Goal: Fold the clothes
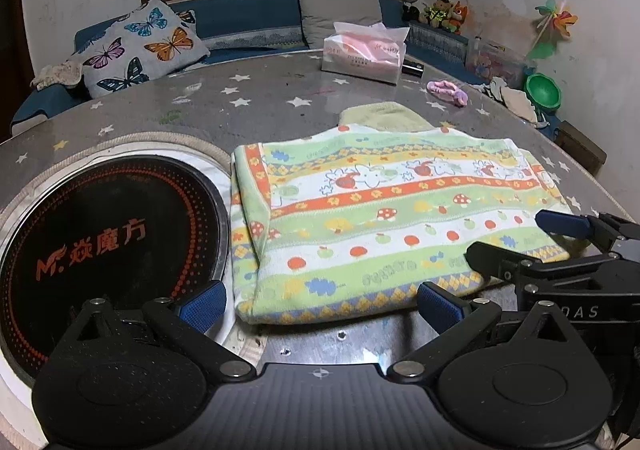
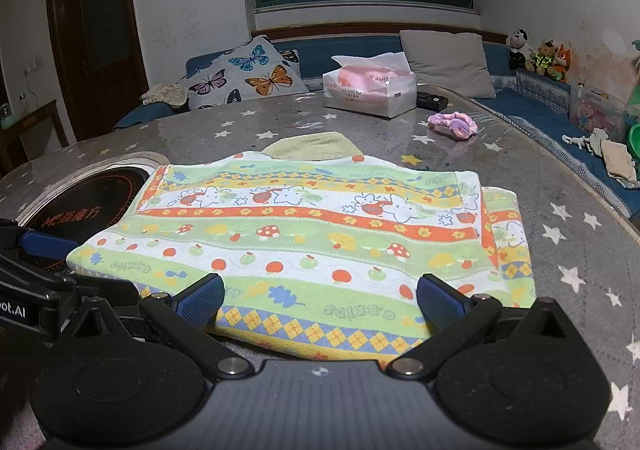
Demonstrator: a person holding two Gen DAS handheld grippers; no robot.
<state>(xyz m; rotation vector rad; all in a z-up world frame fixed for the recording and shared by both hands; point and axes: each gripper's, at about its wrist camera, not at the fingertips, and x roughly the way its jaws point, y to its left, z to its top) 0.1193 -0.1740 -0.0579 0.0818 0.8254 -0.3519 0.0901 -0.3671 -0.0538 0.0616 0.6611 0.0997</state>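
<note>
Green, orange and white stripes run across the folded garment (image 2: 304, 246), a child's knit printed with mushrooms, apples and little animals, lying flat on the grey star-patterned desk (image 2: 576, 250) just right of the round black induction hob (image 1: 108, 246) sunk into the top. A plain yellow-green cuff or hem (image 1: 380, 116) pokes out from its far edge. The left tongs (image 1: 320, 302) hang wide apart at the garment's near left corner, gripping nothing; the right tongs (image 2: 320, 298) are likewise spread wide over its near edge (blue pads showing on both pairs), empty too. Each pair shows in the other's view, just beside the cloth. Farther back on the desk sit a pink tissue pack (image 2: 370, 90) and a purple fuzzy hairband (image 2: 454, 124), well apart from the garment. Behind runs a blue bench with a butterfly cushion (image 1: 140, 46).
</note>
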